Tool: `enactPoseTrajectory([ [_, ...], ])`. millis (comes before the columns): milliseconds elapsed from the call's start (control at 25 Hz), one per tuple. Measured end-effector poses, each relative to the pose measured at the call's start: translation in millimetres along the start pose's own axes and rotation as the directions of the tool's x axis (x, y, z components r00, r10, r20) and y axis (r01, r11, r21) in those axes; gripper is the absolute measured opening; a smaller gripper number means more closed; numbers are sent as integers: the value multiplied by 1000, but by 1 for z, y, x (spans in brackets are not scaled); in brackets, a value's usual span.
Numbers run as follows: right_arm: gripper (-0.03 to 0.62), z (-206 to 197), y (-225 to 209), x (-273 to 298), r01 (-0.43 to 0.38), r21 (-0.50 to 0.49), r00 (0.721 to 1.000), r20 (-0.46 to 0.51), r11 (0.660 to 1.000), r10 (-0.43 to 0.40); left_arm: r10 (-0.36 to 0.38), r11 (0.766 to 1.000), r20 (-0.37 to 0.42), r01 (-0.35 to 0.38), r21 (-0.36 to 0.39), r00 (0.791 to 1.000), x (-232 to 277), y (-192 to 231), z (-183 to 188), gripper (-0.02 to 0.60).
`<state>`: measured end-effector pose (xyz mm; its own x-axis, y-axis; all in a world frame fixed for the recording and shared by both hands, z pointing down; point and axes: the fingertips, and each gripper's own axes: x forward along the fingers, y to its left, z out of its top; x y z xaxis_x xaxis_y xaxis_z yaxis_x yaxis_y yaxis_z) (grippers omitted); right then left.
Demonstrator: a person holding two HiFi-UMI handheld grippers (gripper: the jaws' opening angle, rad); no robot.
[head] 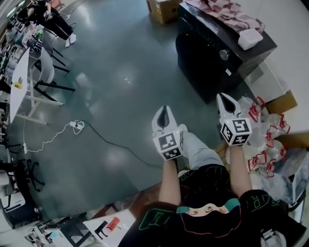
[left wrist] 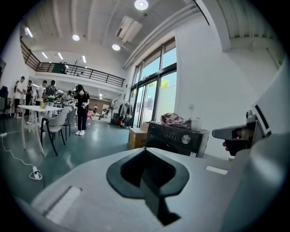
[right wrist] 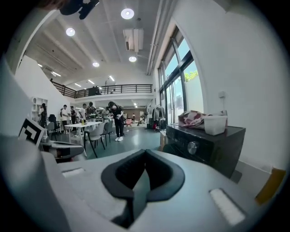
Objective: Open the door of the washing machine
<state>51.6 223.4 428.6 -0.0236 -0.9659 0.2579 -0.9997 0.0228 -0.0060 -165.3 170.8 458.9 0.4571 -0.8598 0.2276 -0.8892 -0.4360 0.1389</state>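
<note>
A black washing machine (head: 217, 48) stands on the grey floor at the upper right of the head view, its round door (head: 193, 53) shut and a dial (head: 224, 54) on its front panel. Folded cloth (head: 227, 12) and a white tub (head: 250, 38) lie on top of it. My left gripper (head: 164, 112) and right gripper (head: 225, 100) are both shut and empty, held in the air short of the machine. The machine (left wrist: 174, 138) is ahead in the left gripper view, and the machine (right wrist: 204, 145) sits ahead to the right in the right gripper view.
A cardboard box (head: 163, 9) sits left of the machine. Plastic bags and bottles (head: 265, 140) are piled at the right. A cable with a plug (head: 77, 126) runs across the floor. A white table and chairs (head: 29, 82) stand at the left, with people (left wrist: 81, 108) far off.
</note>
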Motion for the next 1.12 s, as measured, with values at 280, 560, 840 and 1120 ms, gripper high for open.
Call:
enactPoseTrajectory([
  [280,3,51,-60,97,82,174,997,-20,981,-80,-80,981,-90,94,167,993,106,2,62,11],
  [560,3,74,-80,167,90,163,995,-55,983,-82,-157,960,-143,185,212,977,189,-11,98,11],
  [840,3,125,-133,193,152,156,988,0,976,-154,-229,932,-127,255,256,965,249,-36,142,11],
  [1120,3,118,-152,245,203,111,979,-45,973,-199,-305,893,-208,355,278,929,332,-45,135,11],
])
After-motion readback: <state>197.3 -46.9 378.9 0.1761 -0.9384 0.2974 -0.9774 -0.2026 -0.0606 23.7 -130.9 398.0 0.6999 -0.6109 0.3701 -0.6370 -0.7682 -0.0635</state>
